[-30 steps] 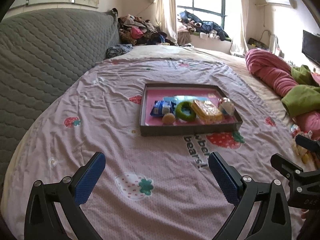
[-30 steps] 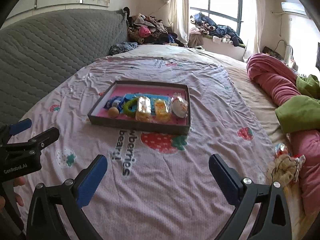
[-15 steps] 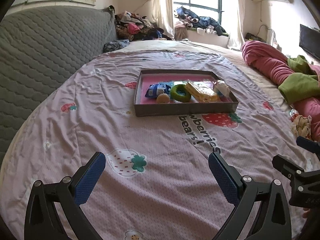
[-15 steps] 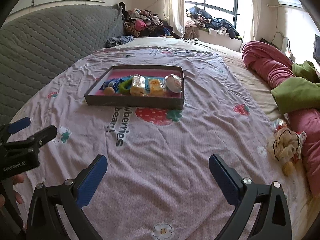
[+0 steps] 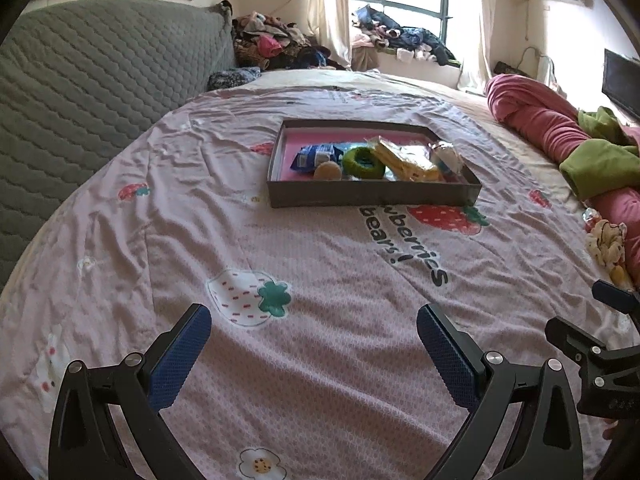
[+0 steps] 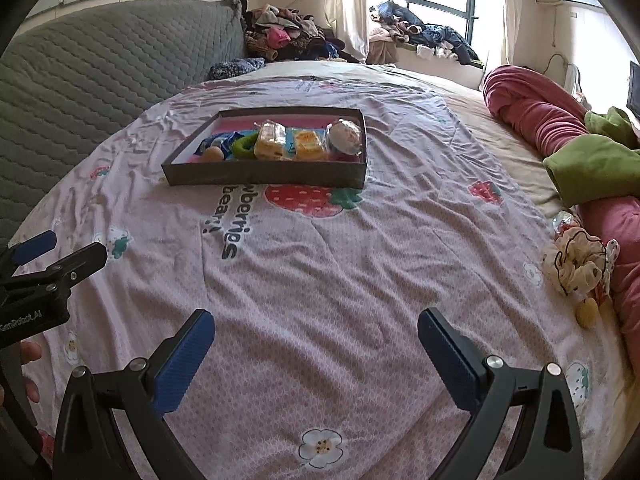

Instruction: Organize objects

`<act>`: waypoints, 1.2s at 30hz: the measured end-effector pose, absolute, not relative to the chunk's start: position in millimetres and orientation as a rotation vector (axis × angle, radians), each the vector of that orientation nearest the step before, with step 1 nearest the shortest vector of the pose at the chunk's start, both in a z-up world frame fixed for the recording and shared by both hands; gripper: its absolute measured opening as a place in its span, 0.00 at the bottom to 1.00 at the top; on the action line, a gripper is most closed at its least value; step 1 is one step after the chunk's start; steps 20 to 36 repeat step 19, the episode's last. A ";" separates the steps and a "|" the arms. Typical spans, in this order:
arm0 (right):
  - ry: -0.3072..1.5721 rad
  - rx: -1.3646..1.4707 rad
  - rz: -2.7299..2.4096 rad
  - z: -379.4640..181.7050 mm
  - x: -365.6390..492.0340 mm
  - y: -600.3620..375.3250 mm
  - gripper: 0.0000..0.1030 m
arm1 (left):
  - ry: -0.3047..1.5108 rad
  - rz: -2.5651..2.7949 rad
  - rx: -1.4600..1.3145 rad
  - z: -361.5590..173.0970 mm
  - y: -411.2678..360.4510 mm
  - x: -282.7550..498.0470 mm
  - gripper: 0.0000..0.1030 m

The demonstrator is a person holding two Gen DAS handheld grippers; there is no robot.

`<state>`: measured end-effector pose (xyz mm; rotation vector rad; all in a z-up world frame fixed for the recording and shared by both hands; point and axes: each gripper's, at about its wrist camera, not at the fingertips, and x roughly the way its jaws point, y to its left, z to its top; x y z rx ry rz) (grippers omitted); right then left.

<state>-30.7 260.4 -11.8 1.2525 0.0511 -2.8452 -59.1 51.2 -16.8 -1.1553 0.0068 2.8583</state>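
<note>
Landmark: the shallow dark tray [image 5: 372,200] with a pink inside, which lies on the pink strawberry bedsheet [image 5: 320,280]; I give all places relative to it.
My left gripper [image 5: 314,330]: wide open, both blue pads apart, nothing between them. It hovers over the sheet, well apart from the near wall of the tray.
Blue packet [image 5: 314,156]: inside the tray, at its left end.
Small round tan object [image 5: 327,170]: inside the tray, against the near wall, just in front of the blue packet. I cannot tell what it is.
Green ring [image 5: 363,163]: inside the tray, near the middle, just right of the tan object.
Yellow wrapped snacks [image 5: 404,158]: inside the tray, right of the green ring and touching it; from my right camera they look like two packs side by side.
Round clear-wrapped item [image 6: 346,136]: inside the tray, at the right end, beside the yellow wrapped snacks.
My right gripper [image 6: 316,330]: also wide open and holding nothing, over the sheet, well apart from the tray's near wall and to the right of my left gripper.
Plush toy [image 6: 578,264]: on the sheet, far right of the tray, near the rolled pink blanket [image 6: 540,108].
Green cloth [image 6: 592,172]: on the pink blanket, well apart from the tray.
</note>
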 end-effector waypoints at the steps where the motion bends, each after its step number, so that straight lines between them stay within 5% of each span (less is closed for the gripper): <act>1: 0.054 1.252 -2.845 -12.1 -30.5 260.0 0.99 | 0.008 2.856 -1.160 -18.2 51.4 -59.3 0.99; 36: 0.053 1.296 -2.836 -26.1 -32.4 263.3 1.00 | 0.010 2.845 -1.187 -32.0 50.7 -62.2 0.99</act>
